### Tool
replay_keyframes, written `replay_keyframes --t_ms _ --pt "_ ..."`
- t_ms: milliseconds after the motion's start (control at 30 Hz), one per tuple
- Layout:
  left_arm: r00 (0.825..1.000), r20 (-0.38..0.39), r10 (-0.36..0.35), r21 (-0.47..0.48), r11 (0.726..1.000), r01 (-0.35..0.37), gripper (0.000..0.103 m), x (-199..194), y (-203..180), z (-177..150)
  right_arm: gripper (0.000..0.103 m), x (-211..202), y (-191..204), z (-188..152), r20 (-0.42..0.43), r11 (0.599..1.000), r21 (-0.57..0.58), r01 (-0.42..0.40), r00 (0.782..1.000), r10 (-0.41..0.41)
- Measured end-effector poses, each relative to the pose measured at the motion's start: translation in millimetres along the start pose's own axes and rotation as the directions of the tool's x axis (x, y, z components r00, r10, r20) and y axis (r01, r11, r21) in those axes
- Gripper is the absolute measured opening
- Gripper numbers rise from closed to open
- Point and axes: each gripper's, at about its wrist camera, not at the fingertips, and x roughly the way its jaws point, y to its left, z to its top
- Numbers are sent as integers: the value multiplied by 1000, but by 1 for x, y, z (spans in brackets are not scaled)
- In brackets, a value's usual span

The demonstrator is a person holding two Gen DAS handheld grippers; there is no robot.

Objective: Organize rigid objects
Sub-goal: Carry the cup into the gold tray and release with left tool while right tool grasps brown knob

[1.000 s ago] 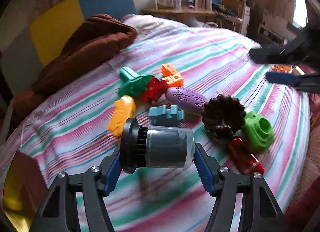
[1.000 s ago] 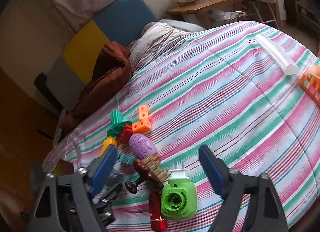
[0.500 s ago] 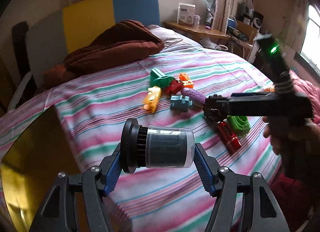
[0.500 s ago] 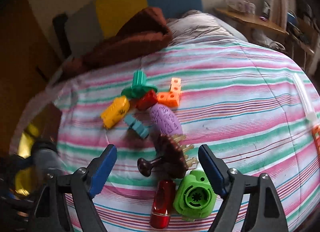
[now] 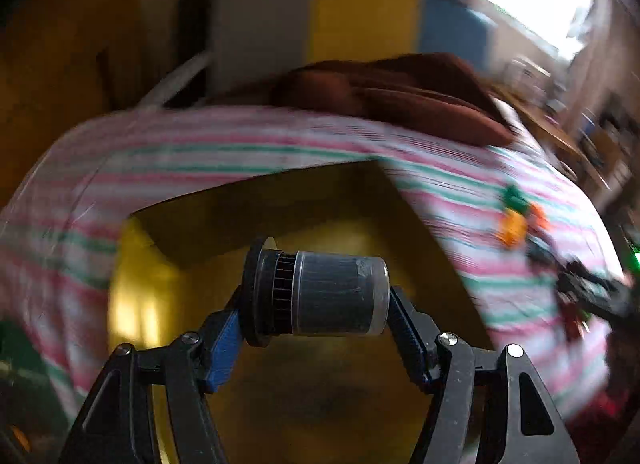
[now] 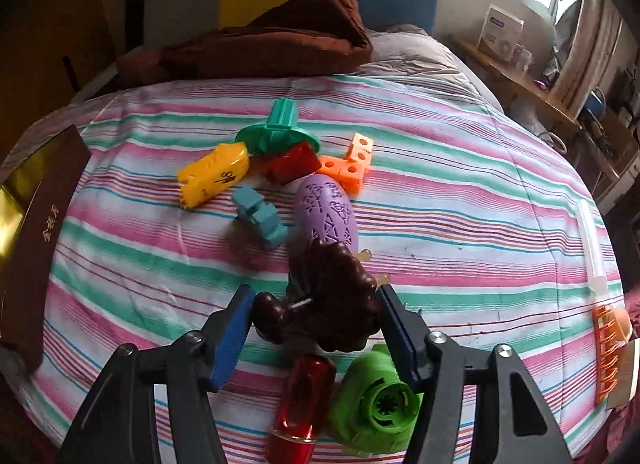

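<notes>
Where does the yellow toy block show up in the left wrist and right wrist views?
Left wrist: yellow toy block, a blurred orange-yellow blob at the right edge of the bedspread.
Right wrist: yellow toy block, sharp, upper left of centre, beside the green toy.
Shared landmark: the brown blanket at the head of the bed.

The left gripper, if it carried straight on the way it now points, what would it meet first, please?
Most likely the gold inside of the open box, which fills the view beyond the left gripper and the dark cylinder it grips. The picture is blurred, so depth is uncertain.
</notes>
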Motion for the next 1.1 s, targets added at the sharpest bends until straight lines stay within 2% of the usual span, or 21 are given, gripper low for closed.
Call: replay_keyframes --t_ms 133,233,500,633,800,900,967,1100 --pt "998 -35 56 -99 993 -59 68 17 55 14 62 0 1 0 -2 1000 -3 -9 1000 9" --pt "994 -59 91 -117 988 -98 68 30 76 21 63 -1 1 0 -2 1000 -1 -13 1000 13" --pt "979 -94 180 -73 980 -187 68 68 79 38 62 -1 3 -1 5 1000 -10 -1 1000 1" --pt "974 -76 215 -68 973 -220 68 77 82 43 62 -1 3 -1 6 1000 -11 0 1000 0" --pt "974 -15 226 -63 972 -226 69 52 80 41 62 -1 4 -1 6 1000 -16 4 1000 -4" --pt "970 40 239 -77 969 -235 75 23 81 33 62 -2 5 -1 12 1000 -18 10 1000 -10" --pt "964 92 250 -100 965 -241 82 -3 81 21 62 -6 5 0 32 1000 -14 10 999 -9" --pt "957 142 253 -118 964 -237 83 -39 74 -14 61 -12 4 2 59 1000 0 -5 998 5"
